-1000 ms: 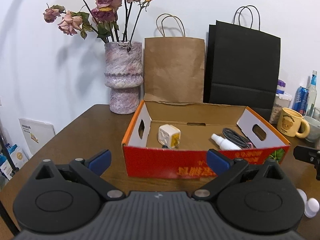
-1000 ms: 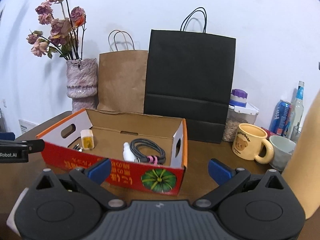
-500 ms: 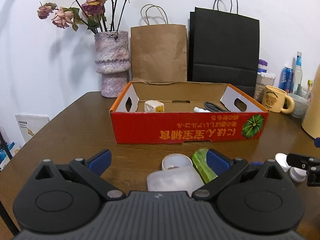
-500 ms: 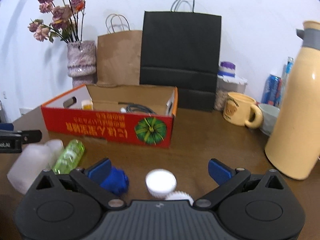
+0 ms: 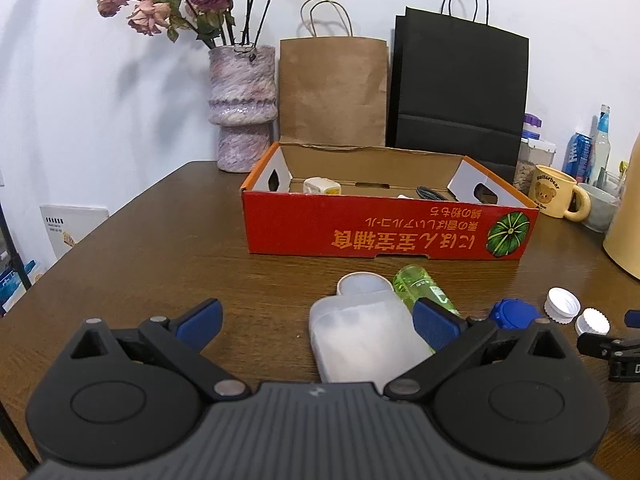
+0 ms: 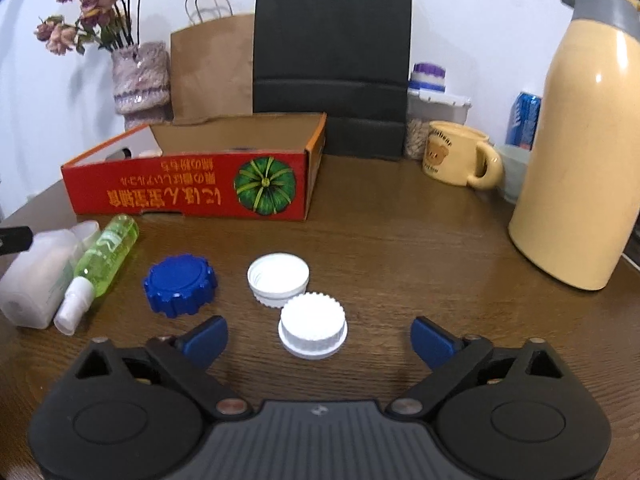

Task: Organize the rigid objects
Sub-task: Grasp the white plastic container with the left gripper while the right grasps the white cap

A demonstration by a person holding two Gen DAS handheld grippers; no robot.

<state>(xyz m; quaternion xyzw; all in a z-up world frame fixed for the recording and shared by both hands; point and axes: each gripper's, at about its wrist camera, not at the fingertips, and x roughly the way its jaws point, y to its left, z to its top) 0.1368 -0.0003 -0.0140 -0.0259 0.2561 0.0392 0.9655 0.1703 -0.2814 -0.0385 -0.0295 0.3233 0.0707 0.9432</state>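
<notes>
A red cardboard box (image 5: 384, 232) (image 6: 188, 188) stands on the wooden table and holds a white charger (image 5: 322, 186) and a dark cable (image 5: 432, 193). In front of it lie a translucent white bottle (image 5: 360, 332) (image 6: 38, 276), a green spray bottle (image 5: 424, 290) (image 6: 102, 262), a blue cap (image 6: 180, 284) (image 5: 512, 312) and two white caps (image 6: 278, 278) (image 6: 312, 332). My left gripper (image 5: 318, 320) is open, low over the white bottle. My right gripper (image 6: 318, 338) is open, with the nearer white cap between its fingers.
A vase of dried roses (image 5: 242, 104), a brown paper bag (image 5: 334, 88) and a black paper bag (image 5: 458, 92) stand behind the box. A bear mug (image 6: 460, 156), a grey bowl, cans, a jar and a cream thermos (image 6: 580, 152) stand at the right.
Both grippers have pulled back from the box and come down toward the table. The bottles and caps in front of the box have come into view.
</notes>
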